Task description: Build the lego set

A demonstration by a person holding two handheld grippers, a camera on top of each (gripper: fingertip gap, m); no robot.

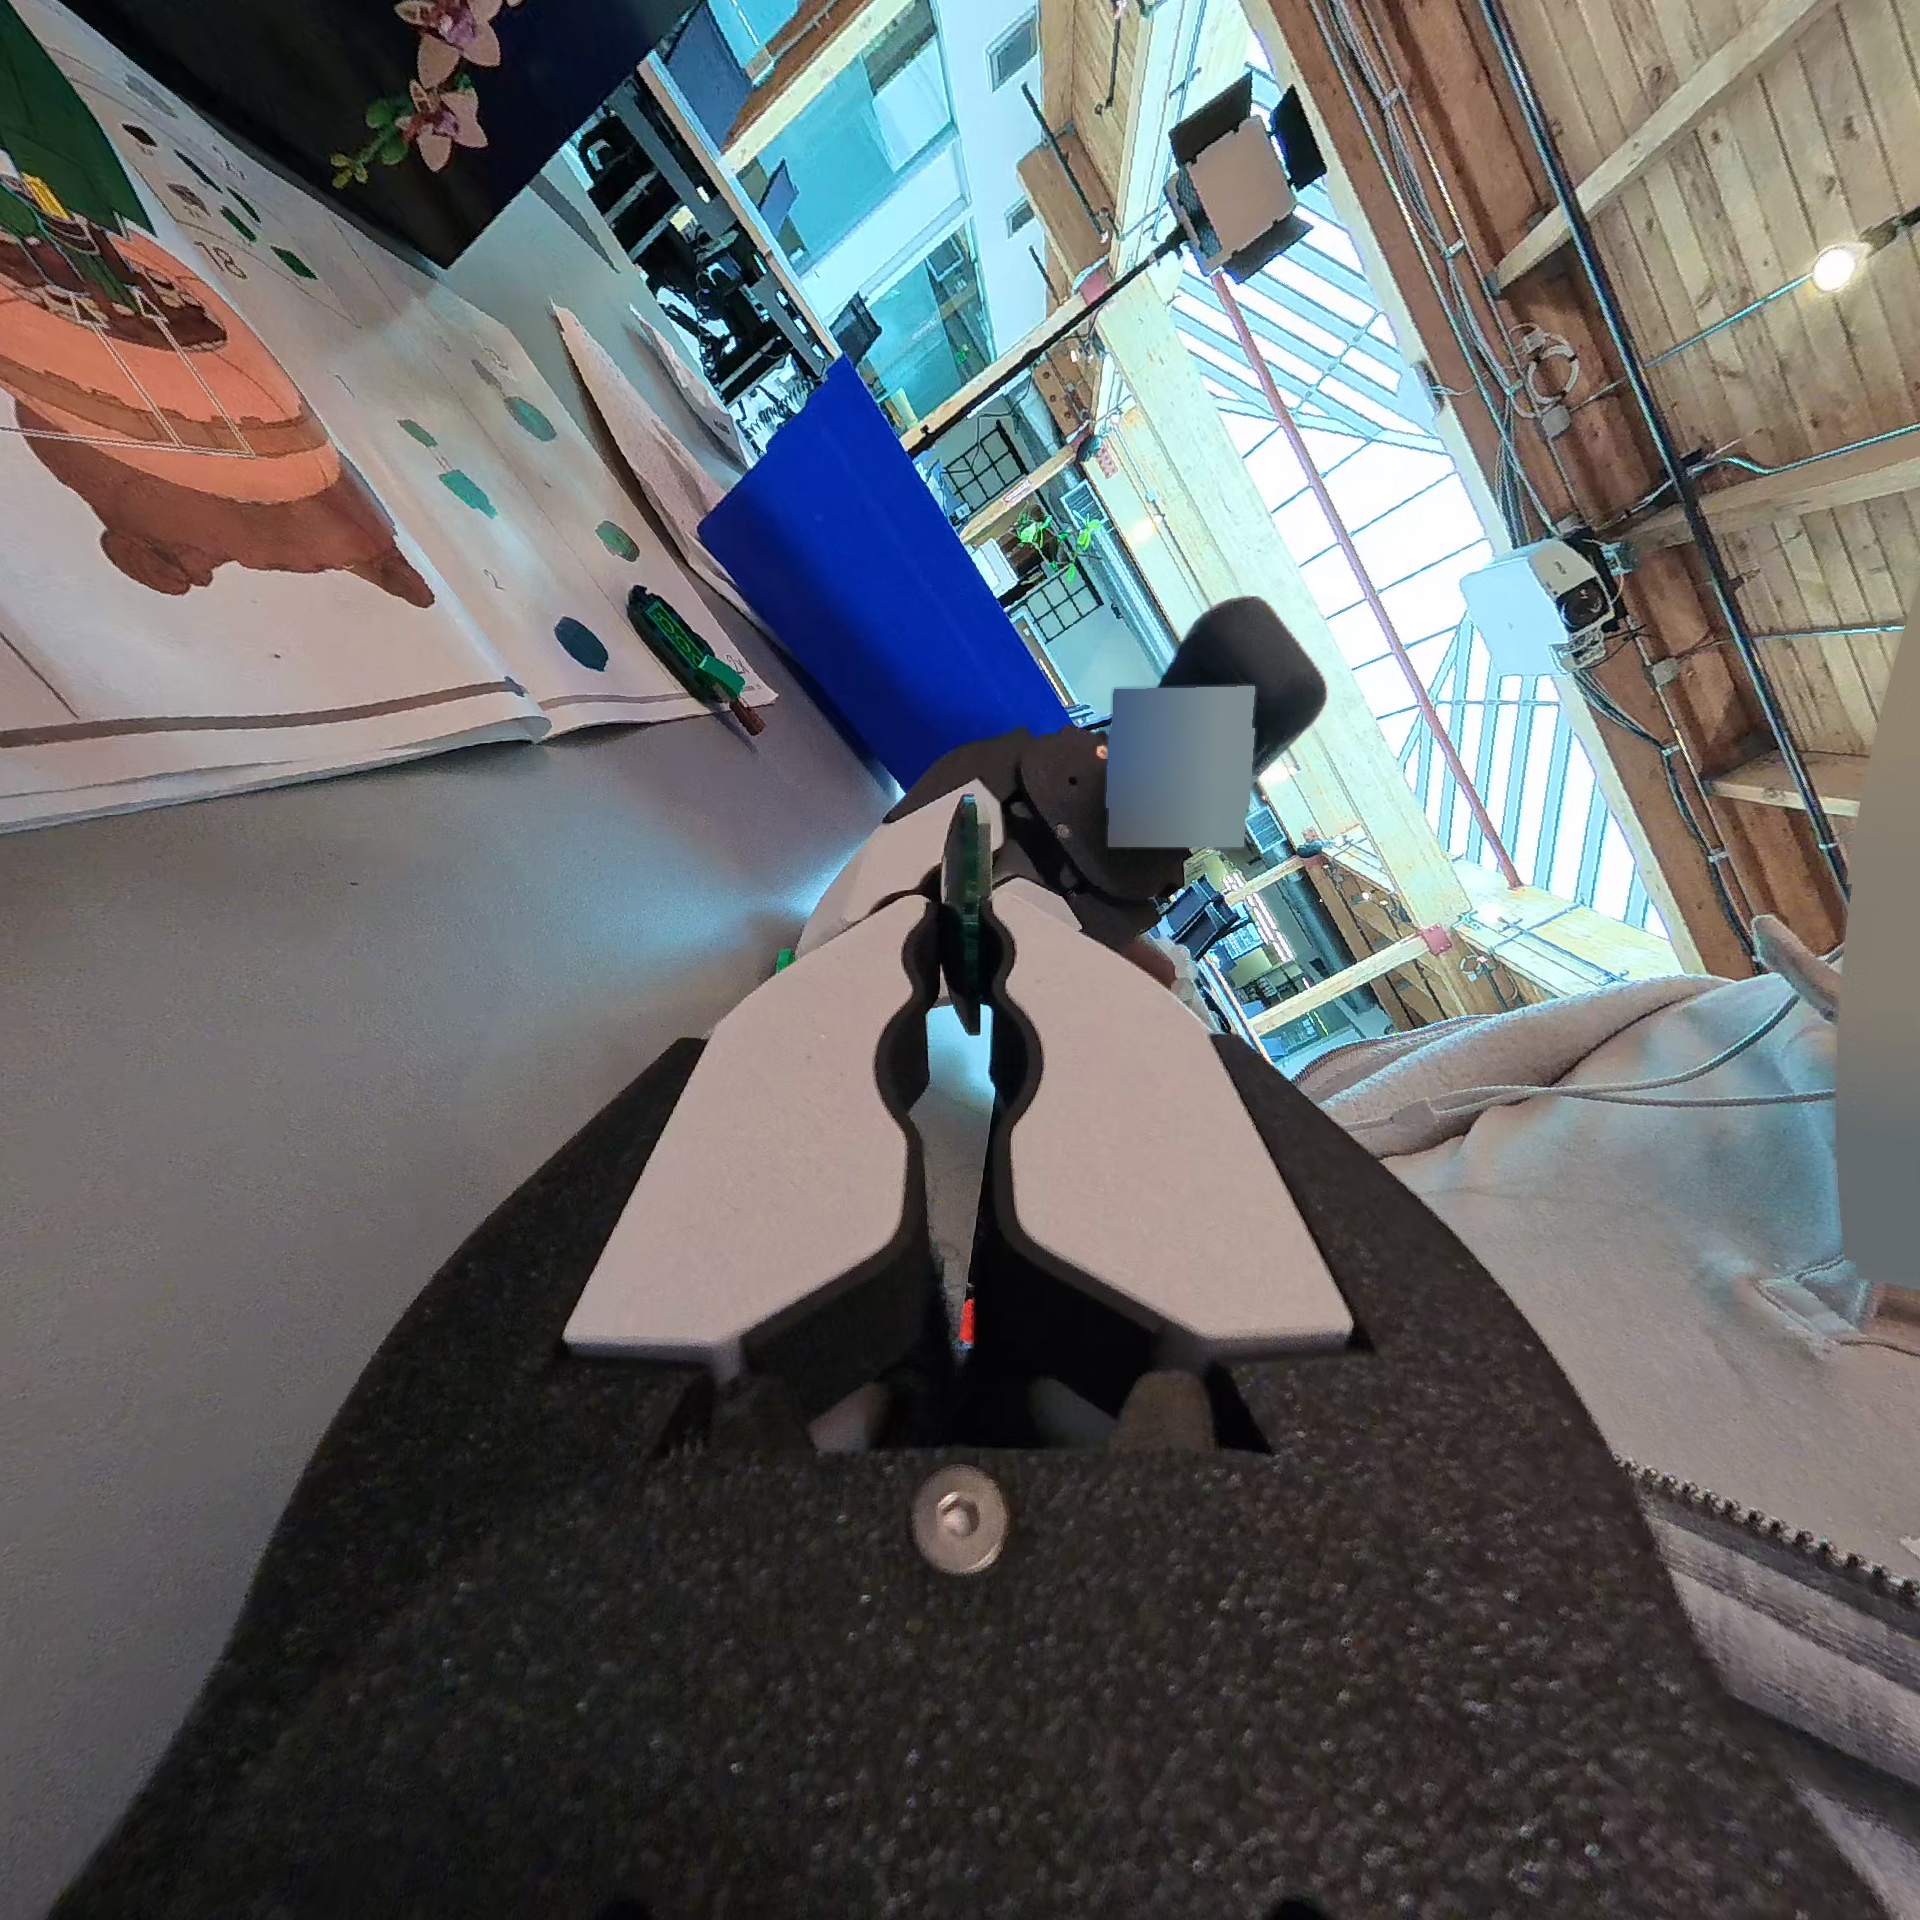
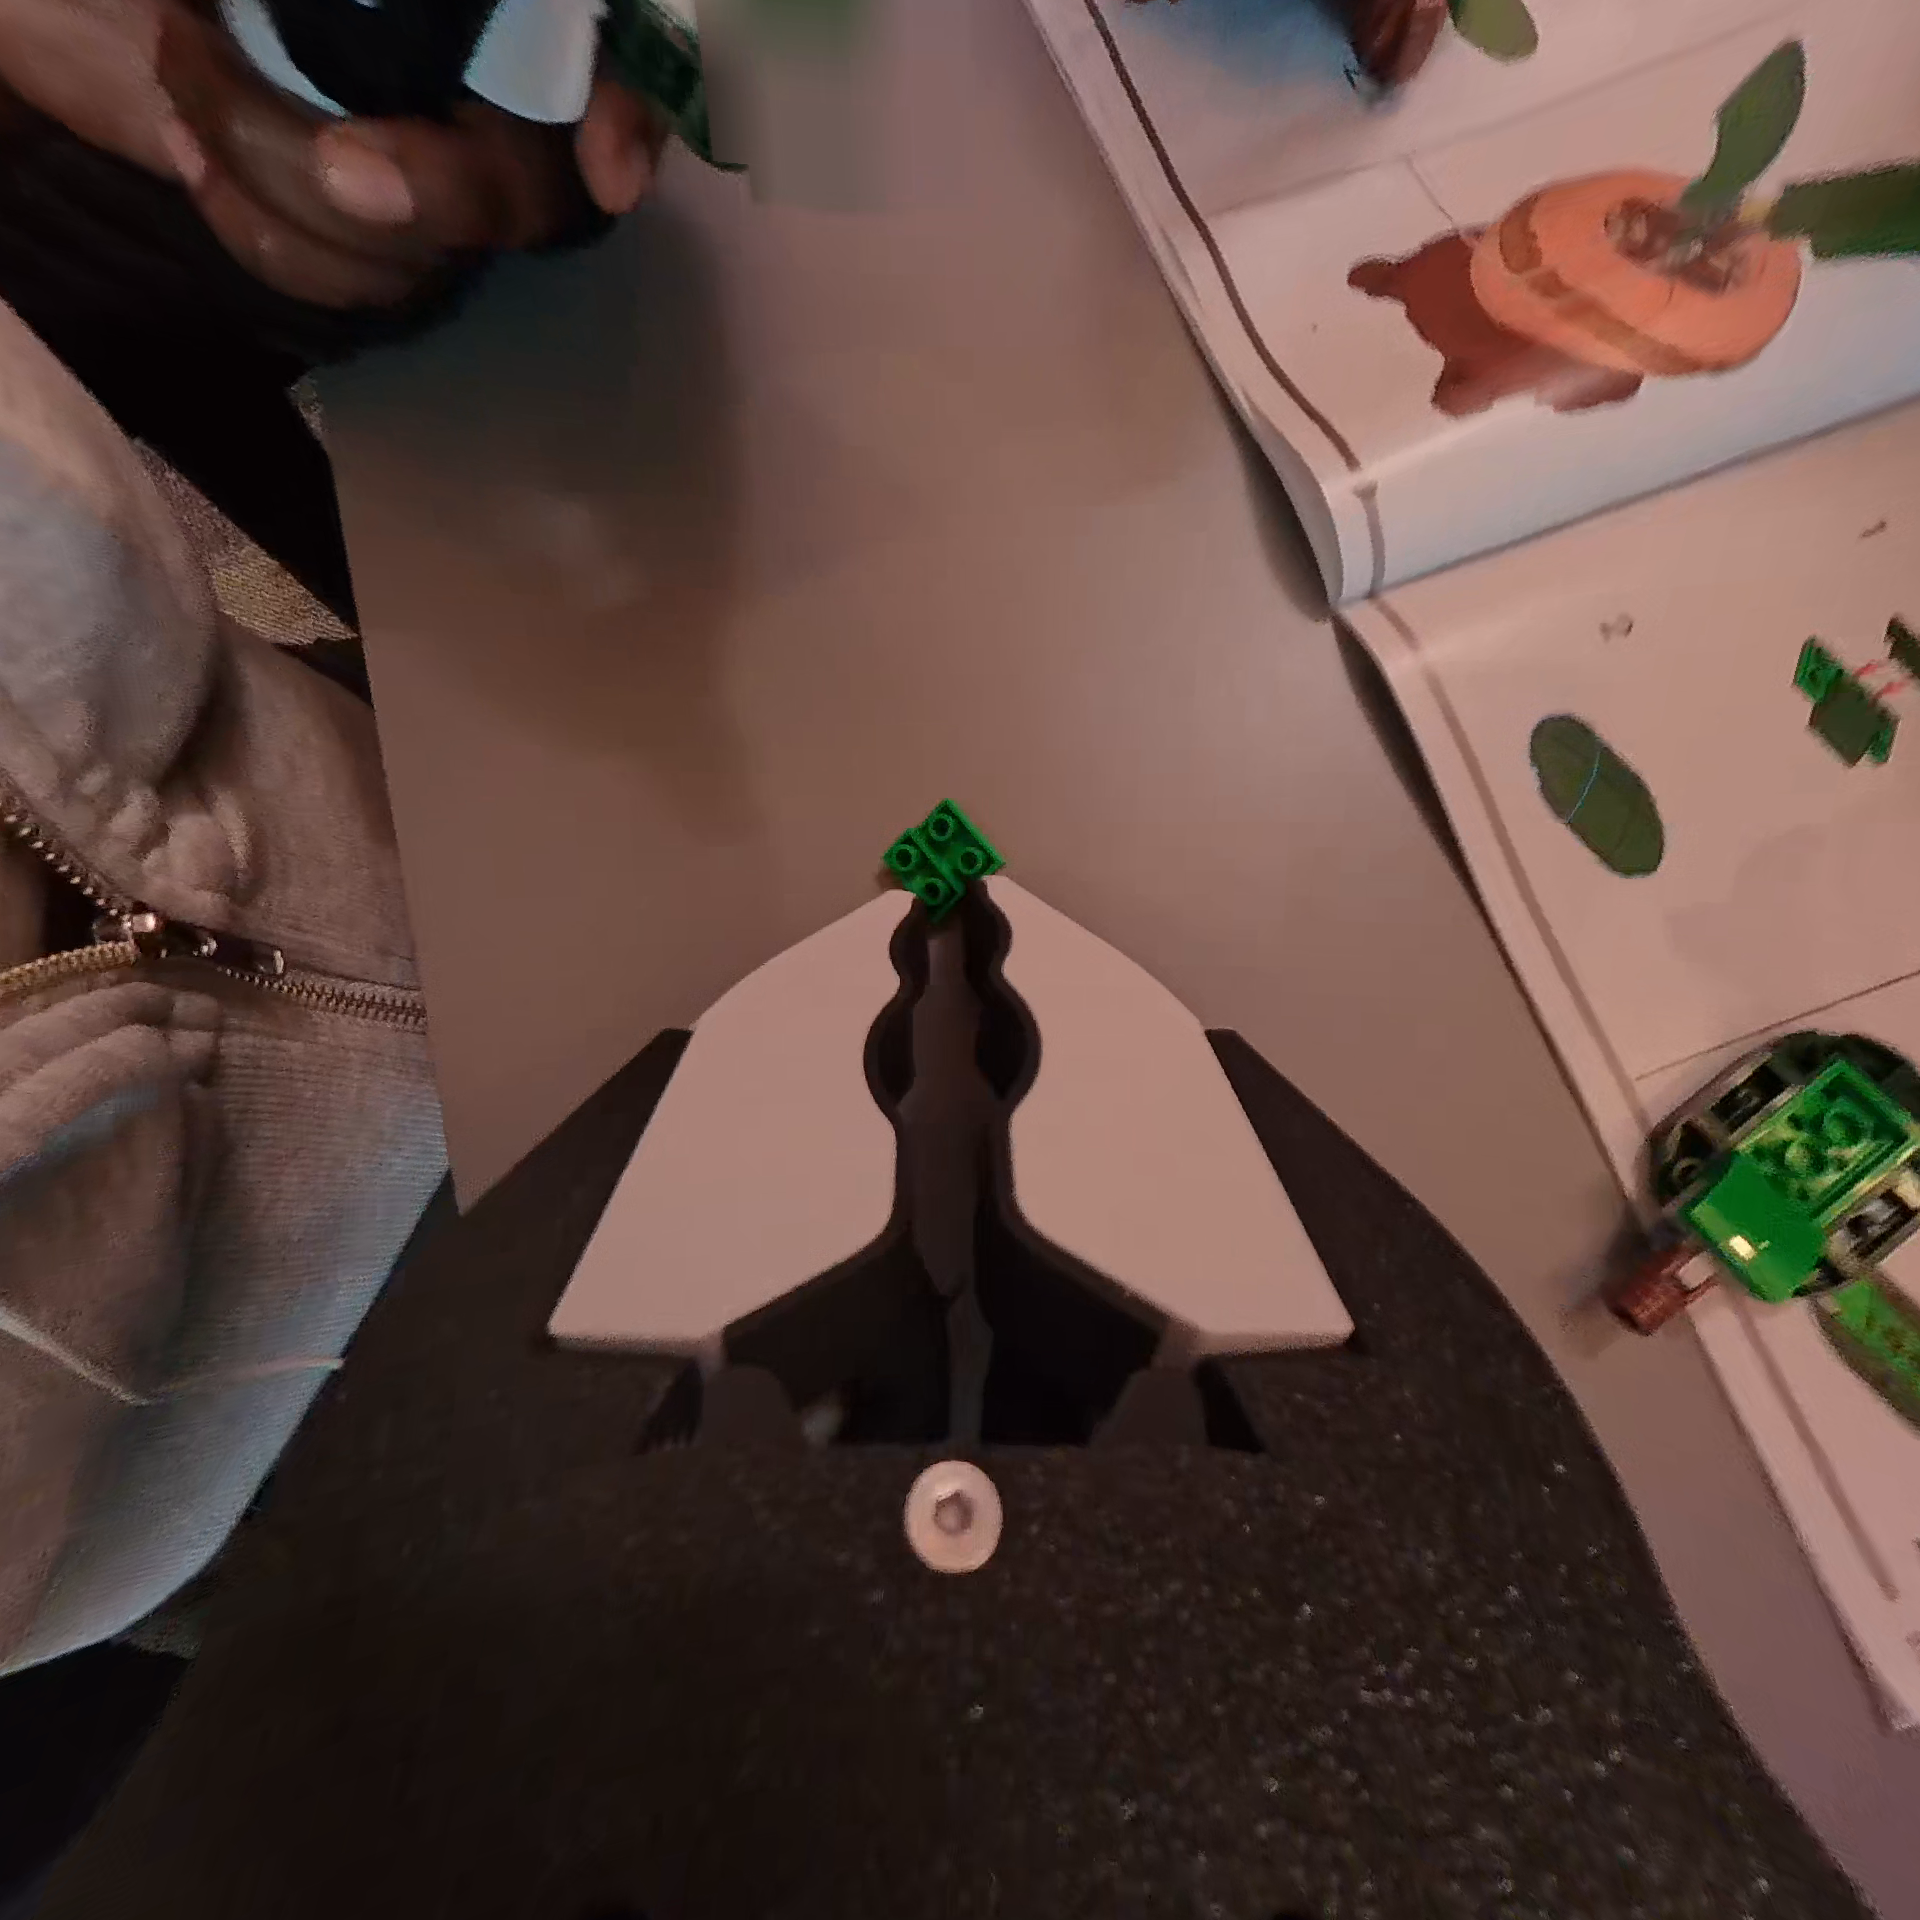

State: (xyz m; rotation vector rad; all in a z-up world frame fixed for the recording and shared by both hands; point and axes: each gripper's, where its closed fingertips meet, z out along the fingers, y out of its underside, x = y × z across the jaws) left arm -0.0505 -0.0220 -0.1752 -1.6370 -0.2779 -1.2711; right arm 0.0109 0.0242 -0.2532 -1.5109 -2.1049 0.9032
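My left gripper is shut on a dark green leaf piece, seen edge-on and held above the grey table. My right gripper is shut on a small bright green 2x2 brick at its tips, above the table. In the left wrist view the right gripper sits just behind the leaf, with a bit of bright green at its tips. In the right wrist view the left gripper and its leaf show blurred at the top left.
An open instruction booklet lies on the table. A built green leaf assembly with a brown peg rests on its page. A blue panel stands behind. A person's grey zipped hoodie is close by. My right fingertips sit around 11 cm from my left ones.
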